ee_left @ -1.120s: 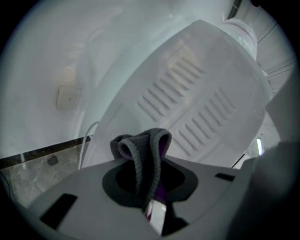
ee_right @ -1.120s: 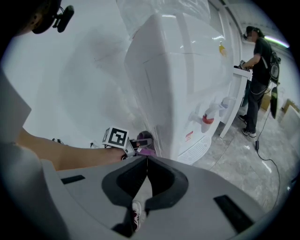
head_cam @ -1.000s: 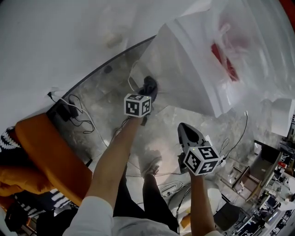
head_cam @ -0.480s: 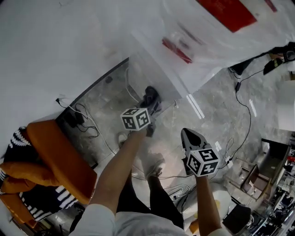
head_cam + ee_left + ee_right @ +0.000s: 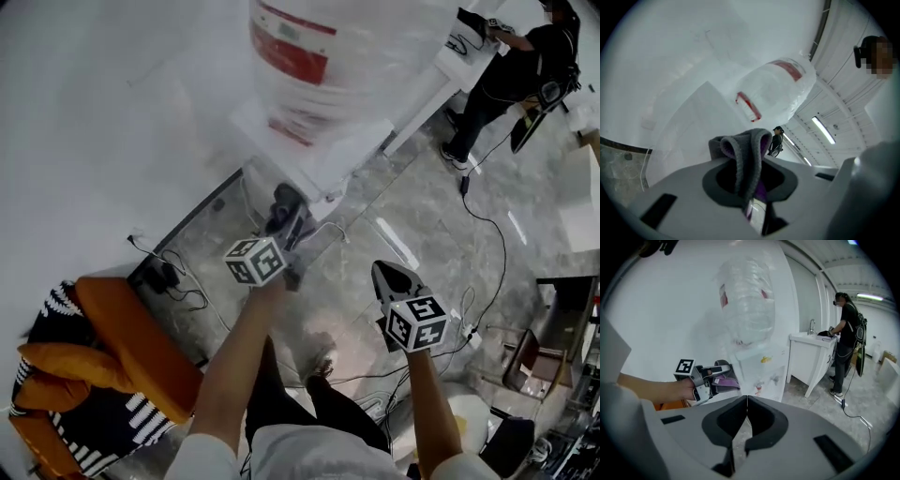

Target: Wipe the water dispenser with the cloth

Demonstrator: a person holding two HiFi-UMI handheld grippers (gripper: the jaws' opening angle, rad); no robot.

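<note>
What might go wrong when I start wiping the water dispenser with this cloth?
The cloth is only a bunched fold pinched in the left gripper, so rubbing might drag it out. A hard push could rock the bottle standing on the water dispenser. Cables lie across the floor nearby: possible trip.

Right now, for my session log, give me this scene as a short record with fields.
Left tongs: shut on the cloth
Right tongs: shut, nothing between them
Water dispenser: white, upright, bottle on top
Cloth detail: grey with purple, held near the dispenser's side; contact unclear
Bystander: standing at a white sink cabinet
</note>
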